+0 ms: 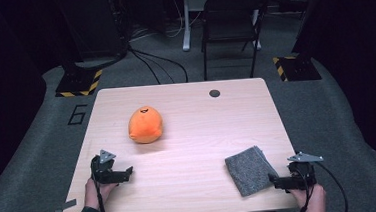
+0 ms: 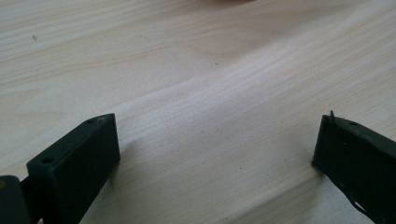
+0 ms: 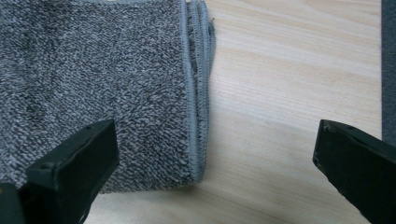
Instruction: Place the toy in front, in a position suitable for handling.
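An orange plush toy lies on the pale wooden table, left of centre. A folded grey towel rests near the front right corner. My left gripper is held low at the front left, its jaws wide apart over bare wood, nothing between them. My right gripper sits at the front right, open, one jaw over the towel's corner and the other over bare wood beside the towel's stitched edge. Neither holds anything.
A small dark round cap is set into the table near its far edge. Beyond the table stand a black chair and cables on a grey floor. Hazard-striped bases sit at both far sides.
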The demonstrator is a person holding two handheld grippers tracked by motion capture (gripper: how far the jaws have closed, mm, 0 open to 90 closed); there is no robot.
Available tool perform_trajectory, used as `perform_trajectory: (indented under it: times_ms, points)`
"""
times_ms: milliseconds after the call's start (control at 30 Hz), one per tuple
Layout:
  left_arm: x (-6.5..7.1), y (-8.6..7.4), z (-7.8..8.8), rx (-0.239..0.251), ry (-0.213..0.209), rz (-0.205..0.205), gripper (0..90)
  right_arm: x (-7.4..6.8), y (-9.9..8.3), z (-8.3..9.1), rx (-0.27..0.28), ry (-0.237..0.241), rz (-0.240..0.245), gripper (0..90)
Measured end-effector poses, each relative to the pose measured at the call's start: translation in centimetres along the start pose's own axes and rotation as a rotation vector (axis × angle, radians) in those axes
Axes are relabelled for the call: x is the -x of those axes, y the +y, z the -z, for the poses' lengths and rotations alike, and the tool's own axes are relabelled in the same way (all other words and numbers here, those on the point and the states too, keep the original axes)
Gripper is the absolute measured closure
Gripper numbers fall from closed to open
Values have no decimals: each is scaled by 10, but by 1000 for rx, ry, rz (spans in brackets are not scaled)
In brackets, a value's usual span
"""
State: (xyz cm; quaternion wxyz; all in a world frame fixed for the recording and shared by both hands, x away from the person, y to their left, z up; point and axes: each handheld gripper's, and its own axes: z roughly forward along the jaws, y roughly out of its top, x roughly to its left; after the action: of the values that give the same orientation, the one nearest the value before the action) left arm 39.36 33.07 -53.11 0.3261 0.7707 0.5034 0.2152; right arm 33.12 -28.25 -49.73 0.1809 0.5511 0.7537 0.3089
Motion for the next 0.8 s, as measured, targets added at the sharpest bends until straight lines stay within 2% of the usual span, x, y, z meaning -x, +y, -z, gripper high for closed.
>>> perform_trajectory:
  times_ms: [67, 133, 367, 533, 633, 667, 700, 733, 800]
  points:
    - [0, 0, 0, -1, 0, 1, 2, -2, 0, 0, -5, -1, -14, 0]
    - [0, 0, -1, 9, 1, 3, 1, -3, 1, 0, -5, 3, 10, 0]
    - [0, 0, -1, 9, 1, 2, 1, -9, 5, 0, 0, 12, 28, 0]
    - [0, 0, -1, 9, 1, 2, 2, -20, 12, -5, -12, 27, 53, 0]
    - [0, 0, -1, 8, 1, 2, 1, -26, 14, -6, -23, 24, 47, 0]
    - [0, 0, -1, 9, 1, 2, 2, -26, 15, -7, -22, 34, 78, 0]
    - [0, 0, -1, 9, 1, 2, 1, -30, 16, -7, -18, 35, 64, 0]
    - [0, 0, -1, 9, 1, 2, 2, -31, 18, -7, -19, 47, 88, 0]
    - [0, 0, -1, 9, 1, 2, 2, -34, 21, -8, -18, 55, 97, 0]
